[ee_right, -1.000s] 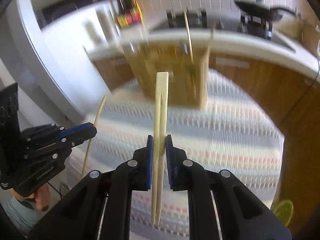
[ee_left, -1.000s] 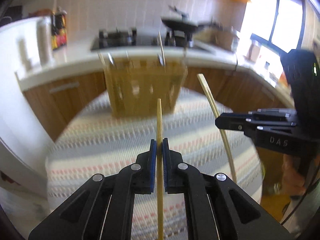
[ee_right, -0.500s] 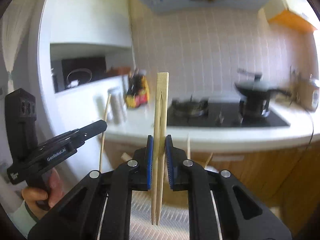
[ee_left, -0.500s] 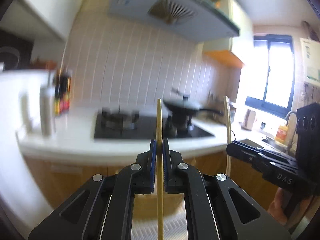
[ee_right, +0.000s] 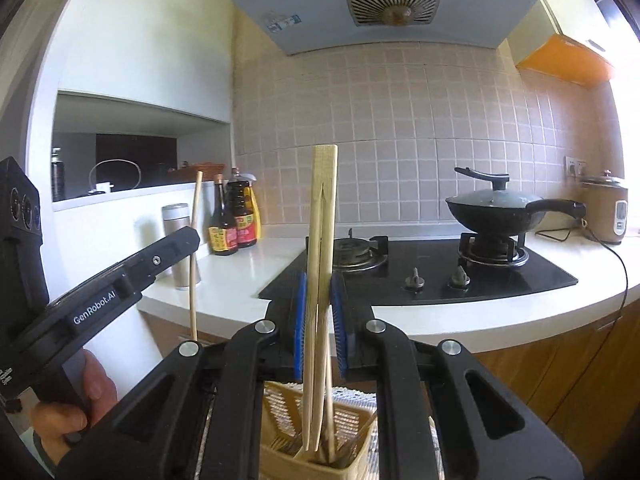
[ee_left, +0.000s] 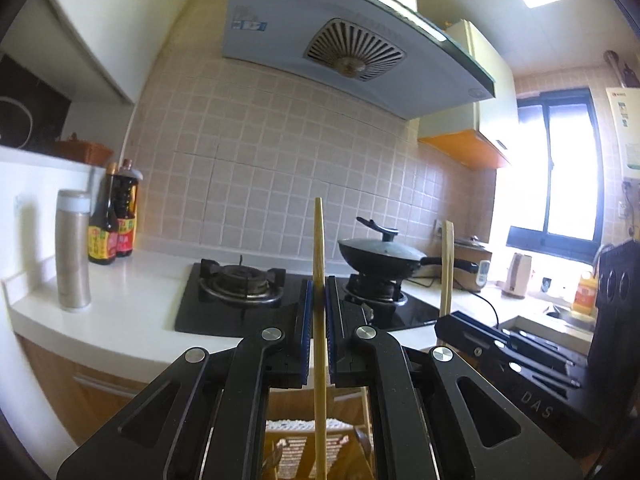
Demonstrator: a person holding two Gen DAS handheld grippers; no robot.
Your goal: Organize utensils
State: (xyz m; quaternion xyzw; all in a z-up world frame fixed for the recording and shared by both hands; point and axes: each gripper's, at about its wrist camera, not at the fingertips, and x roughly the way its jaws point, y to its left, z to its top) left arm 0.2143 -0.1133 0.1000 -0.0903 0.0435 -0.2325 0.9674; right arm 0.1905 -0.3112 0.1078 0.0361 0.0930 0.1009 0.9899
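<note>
My left gripper [ee_left: 319,300] is shut on a thin wooden chopstick [ee_left: 318,248] held upright; its lower end points down over the wooden utensil holder [ee_left: 304,452]. My right gripper [ee_right: 320,300] is shut on wooden tongs [ee_right: 322,216], also upright, with their tips down inside the holder [ee_right: 320,440], among other utensils. The right gripper with the tongs [ee_left: 447,264] shows at the right of the left wrist view. The left gripper with its chopstick [ee_right: 195,248] shows at the left of the right wrist view.
Behind is a white counter [ee_right: 480,312] with a black gas hob [ee_right: 440,268], a lidded black wok [ee_right: 496,208], sauce bottles [ee_right: 234,216], a steel flask [ee_left: 72,248] and a rice cooker [ee_right: 604,208]. A range hood [ee_left: 340,40] hangs above. The holder stands on a striped cloth.
Both grippers have tilted up from looking down at the holder to facing the kitchen wall, and now stand over the holder. The tongs' tips have gone into it.
</note>
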